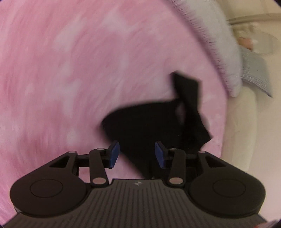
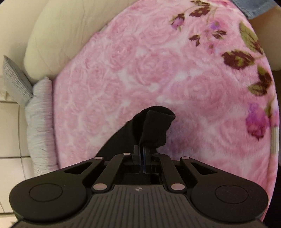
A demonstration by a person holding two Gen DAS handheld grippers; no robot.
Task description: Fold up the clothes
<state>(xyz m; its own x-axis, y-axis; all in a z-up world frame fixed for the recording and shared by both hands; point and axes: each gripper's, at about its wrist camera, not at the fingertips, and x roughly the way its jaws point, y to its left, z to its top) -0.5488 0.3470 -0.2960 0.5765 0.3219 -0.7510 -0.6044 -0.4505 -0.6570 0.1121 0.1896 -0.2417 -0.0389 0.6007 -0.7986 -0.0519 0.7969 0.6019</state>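
Note:
A small black garment [image 1: 149, 122] lies on a pink rose-patterned blanket [image 1: 70, 70], seen blurred in the left wrist view. My left gripper [image 1: 137, 154] hovers over its near edge with the blue pads [image 1: 114, 152] apart, and nothing is pinched between them. In the right wrist view the same black garment [image 2: 154, 126] rises in a fold from my right gripper [image 2: 142, 157], whose jaws are shut on its edge above the blanket [image 2: 158, 70].
A cream sofa cushion [image 2: 58, 31] borders the blanket. A pale grey crinkled cloth [image 2: 40, 122] and a grey ribbed pillow [image 2: 15, 79] lie at the blanket's edge. Denim [image 2: 254, 7] shows at the far top right.

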